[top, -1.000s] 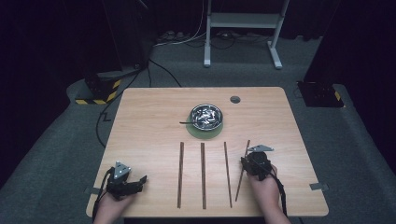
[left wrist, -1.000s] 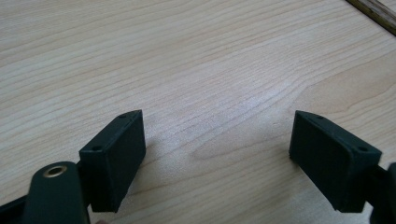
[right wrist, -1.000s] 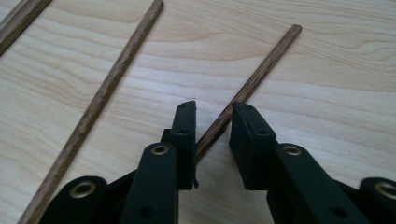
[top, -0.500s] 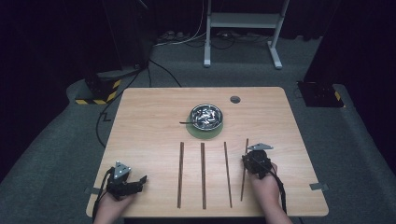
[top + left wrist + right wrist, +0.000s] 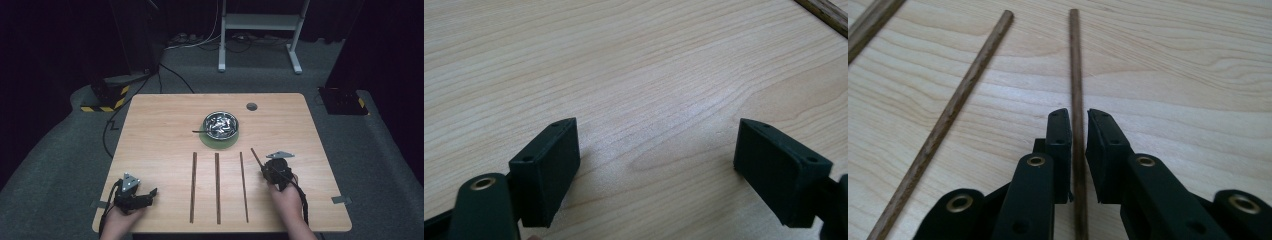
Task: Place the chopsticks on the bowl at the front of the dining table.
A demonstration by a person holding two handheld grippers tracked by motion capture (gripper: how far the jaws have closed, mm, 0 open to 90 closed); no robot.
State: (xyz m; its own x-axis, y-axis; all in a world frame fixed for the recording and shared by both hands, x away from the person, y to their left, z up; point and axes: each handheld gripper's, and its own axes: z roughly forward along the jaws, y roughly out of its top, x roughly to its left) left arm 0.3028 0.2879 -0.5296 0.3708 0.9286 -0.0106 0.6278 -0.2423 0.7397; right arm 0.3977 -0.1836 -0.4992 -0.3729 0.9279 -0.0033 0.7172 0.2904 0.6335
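Right gripper (image 5: pixel 1078 130): black fingers have just been closing and now pinch a thin dark-brown wooden stick (image 5: pixel 1075 65) between them; in the high view the gripper (image 5: pixel 276 170) sits near the tabletop's right edge, toward the near side.

Held stick: in the high view it (image 5: pixel 256 157) angles up and to the left from the gripper, its far end pointing toward the bowl.

Left gripper (image 5: pixel 656 165): black fingers spread wide over bare wood, nothing between them; in the high view it (image 5: pixel 131 192) rests at the near left corner of the tabletop.

Other sticks: three more thin dark-brown wooden sticks lie side by side, apart from one another, along the middle of the near half — left stick (image 5: pixel 193 186), middle stick (image 5: pixel 217 187), right stick (image 5: pixel 243 186).

Bowl: a round shiny metal bowl (image 5: pixel 220 124) stands on a green round mat (image 5: pixel 220 142) near the tabletop's centre, a thin dark rod (image 5: pixel 199 131) poking out to its left.

Tabletop: light wood-grain tabletop (image 5: pixel 160 145), with a small grey round hole (image 5: pixel 251 106) toward the far right.
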